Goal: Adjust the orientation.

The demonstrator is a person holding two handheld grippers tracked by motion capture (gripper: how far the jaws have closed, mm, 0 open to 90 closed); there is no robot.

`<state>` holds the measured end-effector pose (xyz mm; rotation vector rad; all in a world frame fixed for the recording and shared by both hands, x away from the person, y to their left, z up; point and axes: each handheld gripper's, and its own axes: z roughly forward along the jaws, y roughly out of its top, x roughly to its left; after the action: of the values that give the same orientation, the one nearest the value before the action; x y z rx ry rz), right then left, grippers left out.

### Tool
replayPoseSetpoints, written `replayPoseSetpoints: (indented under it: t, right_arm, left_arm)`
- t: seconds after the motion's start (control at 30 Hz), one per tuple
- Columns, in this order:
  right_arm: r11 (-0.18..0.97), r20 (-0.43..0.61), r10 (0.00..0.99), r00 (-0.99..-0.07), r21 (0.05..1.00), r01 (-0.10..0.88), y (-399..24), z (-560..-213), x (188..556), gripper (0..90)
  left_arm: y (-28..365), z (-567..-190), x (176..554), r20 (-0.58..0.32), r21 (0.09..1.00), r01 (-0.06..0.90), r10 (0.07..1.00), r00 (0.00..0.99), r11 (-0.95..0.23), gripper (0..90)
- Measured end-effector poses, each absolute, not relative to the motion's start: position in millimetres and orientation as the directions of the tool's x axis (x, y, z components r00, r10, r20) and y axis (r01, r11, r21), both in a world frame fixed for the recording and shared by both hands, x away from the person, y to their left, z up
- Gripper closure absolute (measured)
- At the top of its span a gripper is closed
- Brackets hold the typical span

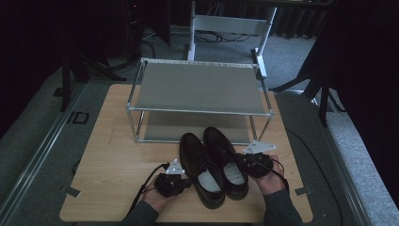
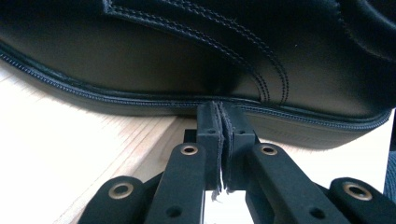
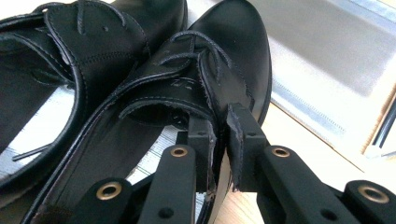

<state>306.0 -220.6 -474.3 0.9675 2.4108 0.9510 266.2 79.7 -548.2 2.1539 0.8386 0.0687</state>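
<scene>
Rack (image 1: pixel 197 111) shelves bare; right gripper (image 3: pixel 219 126) jaws pinch right shoe (image 3: pixel 224 56) collar

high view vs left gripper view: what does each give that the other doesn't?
High view alone: the two-tier metal shoe rack behind the shoes, both shoes side by side with toes toward it, the right shoe, the right gripper at that shoe's outer side, and the person's hands.

Left gripper view alone: the left gripper has its fingers pressed together with nothing between them, tips at the welt stitching on the shoe's side.

Both: the left shoe standing on the wooden table, with the left gripper at its outer side.
</scene>
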Motion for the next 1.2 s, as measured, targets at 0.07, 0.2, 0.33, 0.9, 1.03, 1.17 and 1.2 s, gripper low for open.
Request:
replayPoseSetpoints:
  t: [0.07, 0.2, 0.33, 0.9, 1.03, 1.17, 1.2]
  right_arm:
    - [0.535, -0.086, 0.714, -0.695, 0.708, 0.462, -219.7, -474.1, 306.4, 80.5]
    - [0.535, -0.086, 0.714, -0.694, 0.707, 0.463, -218.6, -474.3, 307.4, 80.5]
    - [0.536, -0.087, 0.715, -0.694, 0.705, 0.464, -219.4, -474.1, 308.6, 80.4]
    - [0.532, -0.095, 0.735, -0.671, 0.695, 0.484, -240.1, -471.9, 311.4, 81.0]
    - [0.524, -0.092, 0.743, -0.663, 0.696, 0.491, -251.5, -471.3, 313.5, 81.0]
    - [0.520, -0.091, 0.744, -0.662, 0.701, 0.488, -259.9, -471.9, 314.1, 80.9]
    - [0.520, -0.091, 0.744, -0.662, 0.701, 0.488, -259.9, -471.9, 314.1, 80.9]
  left_arm:
    - [78.4, -548.4, 266.5, -0.228, 0.704, 0.547, 0.585, 0.778, -0.453, 87.5]
    - [75.6, -547.8, 266.3, -0.221, 0.705, 0.541, 0.583, 0.782, -0.458, 87.5]
    - [71.6, -546.1, 267.4, -0.224, 0.709, 0.535, 0.572, 0.789, -0.460, 86.6]
    - [42.4, -545.9, 274.2, -0.231, 0.709, 0.513, 0.527, 0.818, -0.485, 86.7]
    - [31.5, -545.8, 275.2, -0.231, 0.708, 0.503, 0.510, 0.829, -0.496, 86.7]
    - [23.5, -545.1, 275.9, -0.221, 0.707, 0.489, 0.497, 0.839, -0.511, 86.6]
    - [23.5, -545.1, 275.9, -0.221, 0.707, 0.489, 0.497, 0.839, -0.511, 86.7]
